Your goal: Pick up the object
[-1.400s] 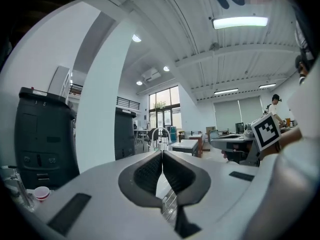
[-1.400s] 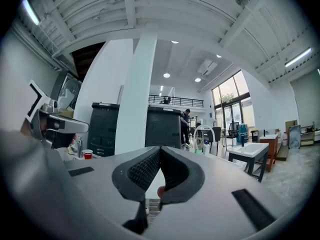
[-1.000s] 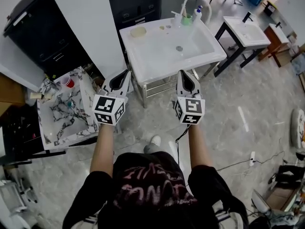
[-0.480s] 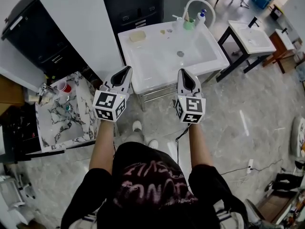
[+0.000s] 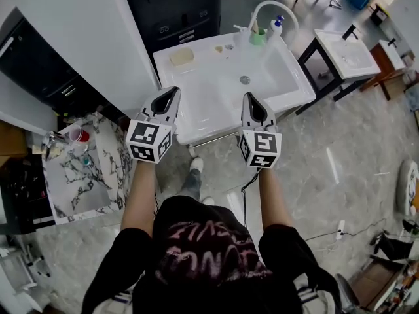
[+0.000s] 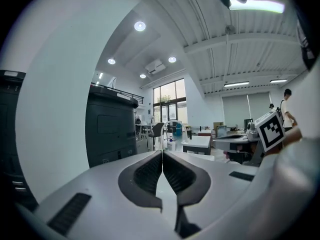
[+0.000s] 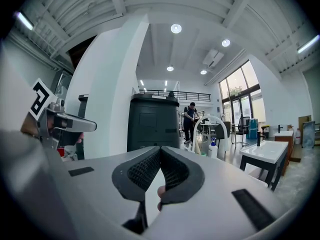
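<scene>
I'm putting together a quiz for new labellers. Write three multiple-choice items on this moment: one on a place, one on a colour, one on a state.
1. In the head view, where on the white basin does the beige block lie?
A. At its far left corner
B. Over the drain
C. At the near edge, touching the grippers

2. What colour is the cup beside the arched tap?
A. Black
B. Green
C. Yellow

3. How do the left gripper jaws stand?
A. Wide apart
B. Closed on the cup
C. Together, with nothing between them

Answers:
1. A: the block sits at the basin's upper left in the head view, away from the drain and the grippers.
2. B: the cup by the tap is plainly green.
3. C: the left gripper view shows the pads meeting, with nothing between them.
</scene>
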### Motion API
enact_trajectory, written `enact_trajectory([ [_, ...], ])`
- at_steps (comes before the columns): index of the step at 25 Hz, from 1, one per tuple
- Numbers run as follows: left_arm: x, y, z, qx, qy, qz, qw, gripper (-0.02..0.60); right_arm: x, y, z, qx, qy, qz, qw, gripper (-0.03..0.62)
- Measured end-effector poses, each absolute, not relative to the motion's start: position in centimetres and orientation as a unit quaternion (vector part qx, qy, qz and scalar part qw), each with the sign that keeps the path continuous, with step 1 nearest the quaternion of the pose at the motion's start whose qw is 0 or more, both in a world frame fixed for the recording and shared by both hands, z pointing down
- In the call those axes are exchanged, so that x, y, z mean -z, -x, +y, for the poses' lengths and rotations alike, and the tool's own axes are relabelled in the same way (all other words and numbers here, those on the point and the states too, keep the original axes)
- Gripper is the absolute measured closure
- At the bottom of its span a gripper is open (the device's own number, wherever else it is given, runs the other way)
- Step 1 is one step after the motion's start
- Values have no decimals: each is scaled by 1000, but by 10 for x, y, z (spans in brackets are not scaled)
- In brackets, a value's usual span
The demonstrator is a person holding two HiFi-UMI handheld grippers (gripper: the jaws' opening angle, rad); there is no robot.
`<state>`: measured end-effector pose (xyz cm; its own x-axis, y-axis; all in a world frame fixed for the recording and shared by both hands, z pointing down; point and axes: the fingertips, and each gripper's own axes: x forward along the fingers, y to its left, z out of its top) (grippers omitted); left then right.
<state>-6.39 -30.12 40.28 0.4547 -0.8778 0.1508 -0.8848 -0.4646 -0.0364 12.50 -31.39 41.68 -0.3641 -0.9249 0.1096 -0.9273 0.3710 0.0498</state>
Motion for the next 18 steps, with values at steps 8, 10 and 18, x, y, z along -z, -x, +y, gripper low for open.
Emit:
enact_trajectory([
  [8, -424, 68, -376, -85, -854, -512, 40, 565, -422, -117, -387, -22, -563, -823, 63, 579],
  [10, -430, 69, -394, -90, -854, -511, 46, 565, -427, -115, -404, -27, -564, -823, 66, 579],
  [18, -464, 68, -459, -109, -853, -506, 71, 565, -455, -112, -460, -49, -561, -822, 85, 579],
])
